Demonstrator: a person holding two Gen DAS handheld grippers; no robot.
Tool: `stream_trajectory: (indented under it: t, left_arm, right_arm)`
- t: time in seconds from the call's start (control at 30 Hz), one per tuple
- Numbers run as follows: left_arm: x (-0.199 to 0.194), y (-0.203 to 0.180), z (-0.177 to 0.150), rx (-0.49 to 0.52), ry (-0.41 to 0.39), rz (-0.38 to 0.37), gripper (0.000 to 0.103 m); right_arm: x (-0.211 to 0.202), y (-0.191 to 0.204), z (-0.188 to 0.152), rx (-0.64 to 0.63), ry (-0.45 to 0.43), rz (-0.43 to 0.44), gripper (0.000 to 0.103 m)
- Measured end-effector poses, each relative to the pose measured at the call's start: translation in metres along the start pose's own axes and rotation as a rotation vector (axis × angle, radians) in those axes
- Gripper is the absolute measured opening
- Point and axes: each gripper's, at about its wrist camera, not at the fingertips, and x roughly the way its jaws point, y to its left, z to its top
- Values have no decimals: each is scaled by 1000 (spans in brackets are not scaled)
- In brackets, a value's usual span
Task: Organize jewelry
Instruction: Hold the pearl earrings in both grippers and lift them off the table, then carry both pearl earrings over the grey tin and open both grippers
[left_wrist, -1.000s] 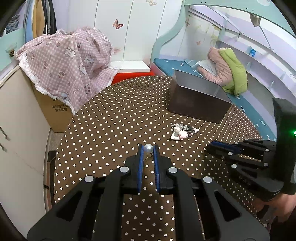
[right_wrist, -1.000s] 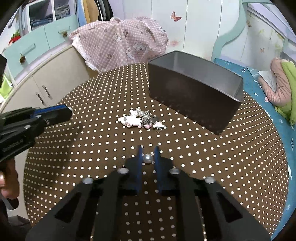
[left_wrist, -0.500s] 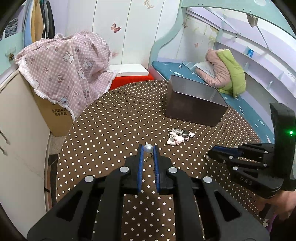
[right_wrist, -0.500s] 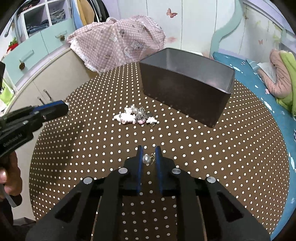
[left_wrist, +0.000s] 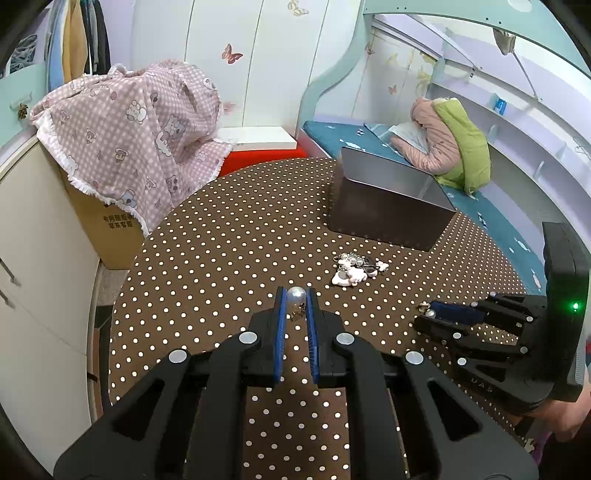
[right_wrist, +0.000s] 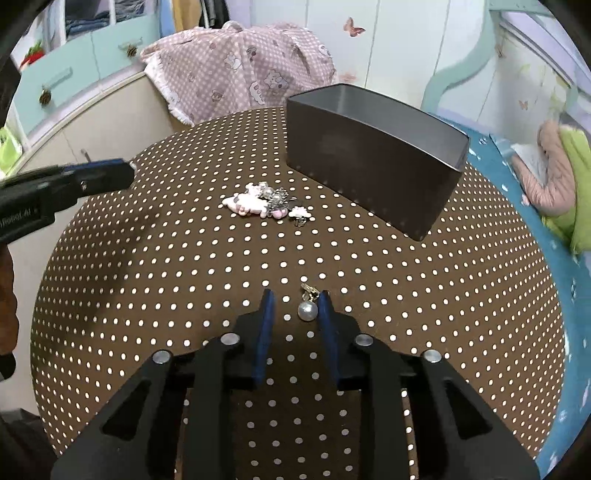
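Observation:
My left gripper (left_wrist: 296, 297) is shut on a pearl earring (left_wrist: 296, 295) and holds it above the dotted brown table (left_wrist: 221, 240). My right gripper (right_wrist: 294, 306) is open; a second pearl earring (right_wrist: 307, 311) lies between its fingers, close to the right one. A small pile of pink and silver jewelry (right_wrist: 266, 203) lies in the middle of the table, also seen in the left wrist view (left_wrist: 354, 267). A dark metal box (right_wrist: 373, 158) stands open behind the pile, and shows in the left wrist view (left_wrist: 388, 206). The left gripper appears at the left of the right wrist view (right_wrist: 125, 173).
A pink checked cloth (left_wrist: 129, 125) covers a cardboard box at the table's far left. A cream cabinet (left_wrist: 33, 277) stands at the left. A blue bench with a pink and green jacket (left_wrist: 454, 147) runs behind the table at the right.
My right gripper has opened and let go of its pearl earring, which now lies between the fingers. Both grippers have drawn back from the box. The left stays shut on its pearl.

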Motion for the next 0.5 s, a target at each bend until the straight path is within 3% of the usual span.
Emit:
stream_trajectory:
  t: [0.5]
  left_arm:
    - [-12, -8, 11, 15, -34, -11, 10]
  right_arm:
    - [-30, -26, 1, 104, -66, 114, 9]
